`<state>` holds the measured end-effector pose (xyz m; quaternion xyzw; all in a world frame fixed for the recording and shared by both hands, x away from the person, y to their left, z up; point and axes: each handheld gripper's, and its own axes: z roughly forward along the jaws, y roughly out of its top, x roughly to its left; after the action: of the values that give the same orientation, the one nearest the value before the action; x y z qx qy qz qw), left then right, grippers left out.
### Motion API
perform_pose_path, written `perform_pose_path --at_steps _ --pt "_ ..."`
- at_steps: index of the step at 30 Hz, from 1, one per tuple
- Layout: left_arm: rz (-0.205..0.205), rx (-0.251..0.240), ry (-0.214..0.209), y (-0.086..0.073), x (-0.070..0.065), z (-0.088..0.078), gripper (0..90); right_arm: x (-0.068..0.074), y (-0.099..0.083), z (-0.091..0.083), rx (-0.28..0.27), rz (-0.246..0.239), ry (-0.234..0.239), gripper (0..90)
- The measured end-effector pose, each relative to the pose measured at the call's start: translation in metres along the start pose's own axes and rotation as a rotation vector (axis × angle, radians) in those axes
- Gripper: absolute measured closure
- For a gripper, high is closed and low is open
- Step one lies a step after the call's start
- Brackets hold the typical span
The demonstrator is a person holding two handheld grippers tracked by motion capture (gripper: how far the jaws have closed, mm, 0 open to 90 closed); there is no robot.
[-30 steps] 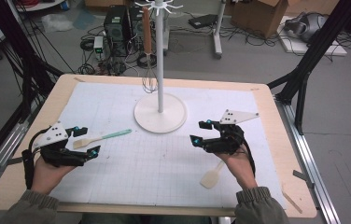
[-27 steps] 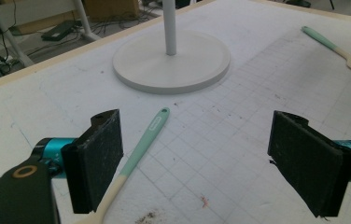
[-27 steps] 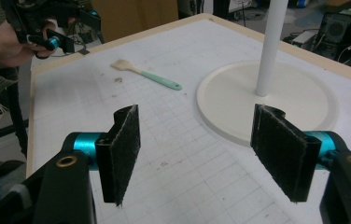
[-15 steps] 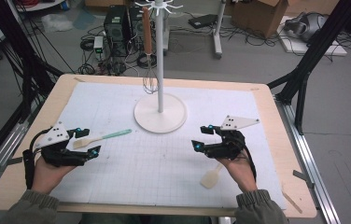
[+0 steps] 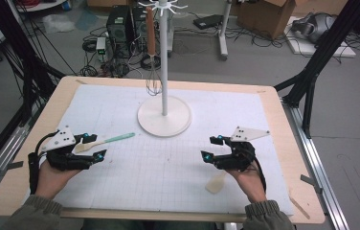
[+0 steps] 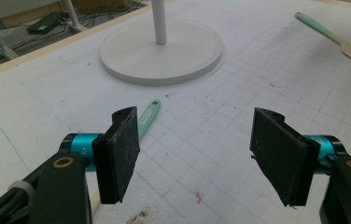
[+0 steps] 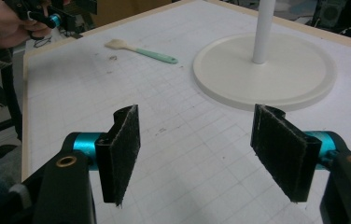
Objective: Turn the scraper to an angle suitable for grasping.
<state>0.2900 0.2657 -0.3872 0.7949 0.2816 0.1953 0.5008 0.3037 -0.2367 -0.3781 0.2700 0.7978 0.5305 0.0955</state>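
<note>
Left of the stand, the spatula is laid handle toward it, under the left gripper; its half-open jaws have just been closing, and nothing is gripped yet.

Your spatula lies flat on the table. Its mint handle points at the stand's base; its pale blade sits between your left fingers.
</note>
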Motion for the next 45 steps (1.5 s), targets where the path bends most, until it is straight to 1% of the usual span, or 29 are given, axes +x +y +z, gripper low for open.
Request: perform_pose_path --at_steps 2,3,4,6,11,12,13,17,19,20,21,22,25,28,29,33,36,37,38,39,40,42,43,44,45 --pt "0.009 0.008 -0.009 0.000 0.001 0.001 37.0 0.000 -0.002 -0.001 -0.002 0.001 -0.002 32.3" --pt "0.005 0.005 -0.008 0.000 0.001 0.002 37.9 0.001 -0.003 -0.001 -0.002 0.005 -0.003 32.3" --pt "0.010 0.010 -0.008 0.000 0.002 0.002 38.9 0.000 -0.004 -0.001 -0.004 0.002 -0.002 32.3" --pt "0.009 0.012 -0.011 0.000 0.003 0.003 41.4 0.001 -0.006 -0.001 0.002 0.008 -0.002 32.3" --pt "0.002 0.034 -0.025 -0.001 0.006 0.008 45.5 0.000 -0.012 -0.002 0.005 0.012 -0.002 32.3" --pt "0.005 0.039 -0.028 -0.002 0.007 0.009 48.1 0.000 -0.014 -0.002 0.008 0.014 -0.006 32.2" --pt "0.001 0.042 -0.028 -0.002 0.007 0.010 48.1 0.000 -0.014 -0.002 0.008 0.014 -0.006 32.2" --pt "0.000 0.054 -0.038 -0.004 0.009 0.012 53.9 -0.002 -0.019 -0.003 0.013 0.022 -0.012 32.3" --pt "0.000 0.059 -0.039 -0.004 0.009 0.013 54.5 -0.003 -0.021 -0.004 0.013 0.024 -0.018 32.3" --pt "0.001 0.064 -0.042 -0.005 0.010 0.014 56.5 -0.004 -0.022 -0.005 0.015 0.025 -0.029 32.3" --pt "0.001 0.064 -0.042 -0.005 0.010 0.014 57.9 -0.004 -0.022 -0.005 0.015 0.025 -0.029 32.3" --pt "0.003 0.067 -0.042 -0.005 0.012 0.015 57.9 -0.005 -0.023 -0.005 0.016 0.029 -0.030 32.3" --pt "-0.004 0.091 -0.046 -0.007 0.017 0.018 63.8 -0.006 -0.028 -0.004 0.024 0.035 -0.032 32.3" --pt "-0.007 0.098 -0.047 -0.008 0.019 0.019 67.2 -0.006 -0.030 -0.004 0.035 0.039 -0.035 32.4" --pt "-0.006 0.105 -0.050 -0.009 0.019 0.021 68.1 -0.007 -0.031 -0.005 0.036 0.032 -0.036 33.0" --pt "-0.004 0.111 -0.055 -0.010 0.018 0.022 69.6 -0.008 -0.035 -0.010 0.057 0.010 -0.042 42.8" --pt "-0.004 0.105 -0.056 -0.010 0.017 0.022 69.1 -0.008 -0.042 -0.017 0.093 -0.004 -0.036 56.0" --pt "-0.004 0.105 -0.056 -0.010 0.017 0.022 68.8 -0.008 -0.042 -0.017 0.093 -0.004 -0.036 56.0" --pt "-0.004 0.101 -0.056 -0.010 0.017 0.020 68.6 -0.009 -0.047 -0.020 0.118 -0.010 -0.028 63.9" --pt "-0.004 0.101 -0.056 -0.010 0.017 0.020 68.6 -0.009 -0.047 -0.020 0.118 -0.010 -0.028 63.9" --pt "-0.001 0.099 -0.057 -0.009 0.017 0.020 68.6 -0.009 -0.054 -0.024 0.148 -0.016 -0.028 69.8" --pt "0.002 0.098 -0.062 -0.009 0.016 0.019 68.4 -0.010 -0.060 -0.027 0.171 -0.018 -0.022 76.9" --pt "0.002 0.098 -0.062 -0.009 0.016 0.019 68.2 -0.010 -0.060 -0.027 0.171 -0.018 -0.022 76.9" --pt "-0.001 0.096 -0.064 -0.010 0.016 0.018 68.0 -0.011 -0.066 -0.029 0.190 -0.019 -0.020 82.3" --pt "-0.003 0.093 -0.066 -0.010 0.016 0.017 67.6 -0.012 -0.068 -0.031 0.199 -0.022 -0.013 84.7"
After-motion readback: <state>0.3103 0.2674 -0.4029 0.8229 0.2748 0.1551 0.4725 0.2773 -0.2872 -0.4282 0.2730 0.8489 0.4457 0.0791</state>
